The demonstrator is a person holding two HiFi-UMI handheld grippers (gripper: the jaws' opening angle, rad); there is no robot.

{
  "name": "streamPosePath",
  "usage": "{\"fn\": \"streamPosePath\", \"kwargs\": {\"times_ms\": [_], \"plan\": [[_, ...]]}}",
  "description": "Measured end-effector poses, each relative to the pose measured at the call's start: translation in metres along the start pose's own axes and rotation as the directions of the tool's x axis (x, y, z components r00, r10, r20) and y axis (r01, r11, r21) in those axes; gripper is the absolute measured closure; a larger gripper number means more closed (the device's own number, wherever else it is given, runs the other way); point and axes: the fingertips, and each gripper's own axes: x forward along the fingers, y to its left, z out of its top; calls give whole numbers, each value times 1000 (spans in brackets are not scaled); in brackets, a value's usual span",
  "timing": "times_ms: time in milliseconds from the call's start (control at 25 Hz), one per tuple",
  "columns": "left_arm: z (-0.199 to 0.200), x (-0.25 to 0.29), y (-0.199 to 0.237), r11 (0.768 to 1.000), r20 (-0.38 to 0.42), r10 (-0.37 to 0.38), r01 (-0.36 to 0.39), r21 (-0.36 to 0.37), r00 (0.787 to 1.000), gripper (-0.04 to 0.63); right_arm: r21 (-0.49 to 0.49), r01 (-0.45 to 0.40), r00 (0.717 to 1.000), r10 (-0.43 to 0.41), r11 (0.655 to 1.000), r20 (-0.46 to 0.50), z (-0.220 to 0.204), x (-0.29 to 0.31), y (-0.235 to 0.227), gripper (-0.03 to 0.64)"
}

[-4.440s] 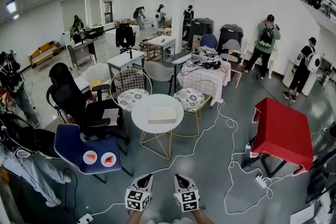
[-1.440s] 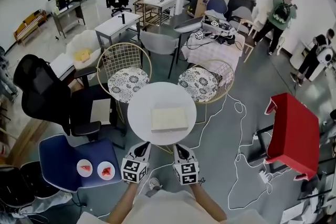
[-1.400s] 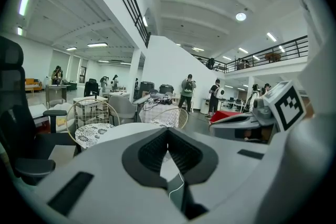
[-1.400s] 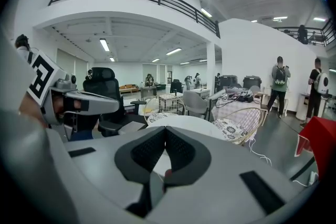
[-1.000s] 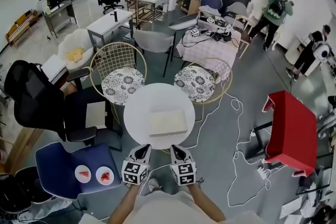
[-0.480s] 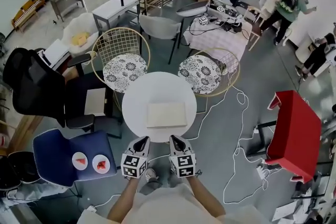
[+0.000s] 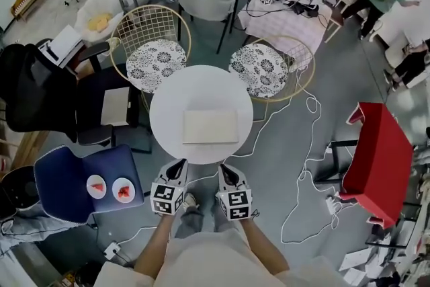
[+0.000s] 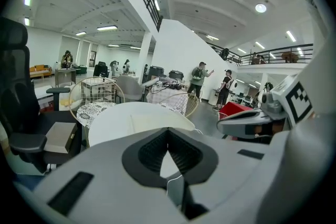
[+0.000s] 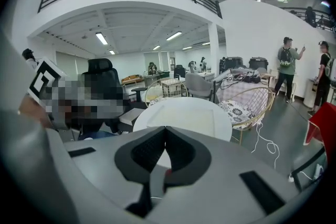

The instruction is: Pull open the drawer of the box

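White box [image 7: 210,126], centred on round table [image 7: 168,101]

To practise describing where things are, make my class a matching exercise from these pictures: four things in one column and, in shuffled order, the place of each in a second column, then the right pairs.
Things
1. cream box
2. two small plates
3. patterned cushion
4. red table

Places
A. on the blue chair
B. alone at the far right of the head view
C. on the round white table
D. in a gold wire chair

Pairs: 1-C, 2-A, 3-D, 4-B
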Motion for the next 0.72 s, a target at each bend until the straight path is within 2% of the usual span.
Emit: {"fn": "streamPosePath", "kwargs": {"times_ms": [240,520,720], "plan": [[-46,12,-1,999,-46,0,-2,-42,999,584,20,-9,997,10,1000,-77,-52,4,2,601],[-103,18,-15,997,-136,-16,5,-76,991,584,43,-26,988,32,999,-153,-100,1,7,601],[-120,29,-15,996,-152,-16,3,-88,988,584,57,-27,982,37,998,-187,-122,2,3,601]]}}
